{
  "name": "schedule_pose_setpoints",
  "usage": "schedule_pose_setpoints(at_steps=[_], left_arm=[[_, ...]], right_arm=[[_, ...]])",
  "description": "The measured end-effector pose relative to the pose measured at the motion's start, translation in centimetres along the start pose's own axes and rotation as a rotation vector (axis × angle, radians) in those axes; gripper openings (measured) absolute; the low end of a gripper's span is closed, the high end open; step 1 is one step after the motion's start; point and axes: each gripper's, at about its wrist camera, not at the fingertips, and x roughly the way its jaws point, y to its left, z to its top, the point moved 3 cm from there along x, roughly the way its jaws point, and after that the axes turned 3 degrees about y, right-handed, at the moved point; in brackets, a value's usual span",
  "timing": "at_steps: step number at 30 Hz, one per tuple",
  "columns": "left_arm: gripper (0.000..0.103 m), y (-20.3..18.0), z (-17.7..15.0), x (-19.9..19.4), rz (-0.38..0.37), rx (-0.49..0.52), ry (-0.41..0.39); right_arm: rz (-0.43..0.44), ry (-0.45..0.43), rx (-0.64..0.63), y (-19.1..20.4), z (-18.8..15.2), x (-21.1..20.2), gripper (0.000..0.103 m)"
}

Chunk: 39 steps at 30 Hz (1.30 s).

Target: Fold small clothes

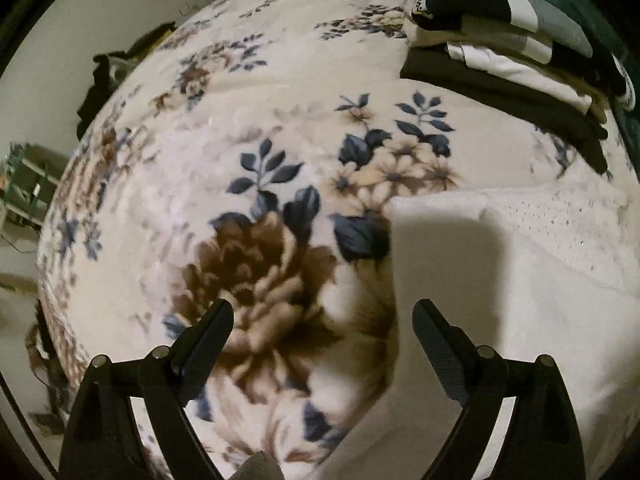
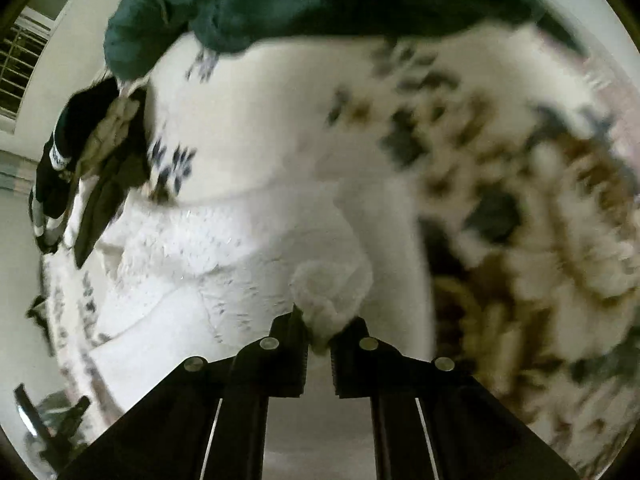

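Note:
A white fuzzy garment [image 1: 520, 280] lies on the floral blanket [image 1: 248, 152] at the right of the left wrist view. My left gripper [image 1: 322, 312] is open and empty above the blanket, its right finger over the garment's left edge. In the right wrist view my right gripper [image 2: 320, 328] is shut on a bunched fold of the white garment [image 2: 240, 240], which spreads out ahead of it. The view is motion-blurred.
A stack of folded clothes [image 1: 512, 40], dark and white, sits at the far right of the bed, also in the right wrist view [image 2: 88, 160]. A dark green cloth [image 2: 304, 0] lies at the far end. Dark items [image 1: 104, 76] and a green rack [image 1: 28, 184] stand beyond the bed's left edge.

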Motion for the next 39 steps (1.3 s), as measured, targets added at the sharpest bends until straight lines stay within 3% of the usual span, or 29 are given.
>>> schedule_pose_setpoints(at_steps=[3,7,9,10,11,14,17,21,23,27,29,33,37,39], left_arm=[[0.092,-1.4,1.3,1.0,-0.024,0.014,0.001],[0.092,-4.5,3.2,2.7,-0.033,0.066,-0.007],[0.092,-5.4,4.1,3.4,0.016,0.104,-0.007],[0.092,-5.4,4.4,3.6,0.043,0.11,0.002],[0.092,-5.4,4.7,3.4,0.055,0.107,0.005],[0.092,-5.7,4.9,0.0,-0.001,0.128,-0.101],[0.092,-7.5,4.0,-0.2,-0.04,0.215,-0.104],[0.092,-9.4,3.0,5.4,0.017,0.294,0.024],[0.092,-8.7,3.6,7.0,-0.044,0.236,0.08],[0.092,-7.7,4.4,3.1,-0.086,0.208,-0.001],[0.092,-7.7,3.7,-0.4,-0.107,0.212,-0.044],[0.092,-9.8,-0.4,-7.1,-0.137,0.236,-0.078],[0.092,-14.5,-6.4,-10.9,-0.185,0.266,-0.022],[0.092,-17.5,-11.0,-12.4,-0.21,0.281,0.031]], right_arm=[[-0.054,0.018,0.018,-2.1,0.0,0.1,0.008],[-0.076,0.117,-0.042,-2.3,-0.1,2.0,0.011],[-0.112,0.166,-0.03,-2.6,0.2,2.4,0.03],[-0.139,0.156,-0.03,-2.6,0.4,2.0,0.045],[-0.154,0.126,-0.037,-2.4,0.7,1.2,0.051],[-0.166,0.034,-0.087,-0.7,0.5,-1.5,0.052],[-0.154,-0.004,-0.177,2.0,-0.4,-1.8,0.052],[-0.259,0.116,-0.271,3.0,-2.0,3.3,0.052],[-0.273,0.167,-0.272,3.0,-2.3,4.8,0.052],[-0.159,0.178,-0.218,2.6,-1.3,0.7,0.052],[-0.105,0.186,-0.206,1.7,-0.9,-2.2,0.06],[-0.034,0.245,-0.23,-1.5,-0.5,-7.4,0.061],[0.038,0.346,-0.252,-6.8,0.2,-11.0,0.061],[0.062,0.389,-0.267,-9.3,1.0,-11.8,0.061]])
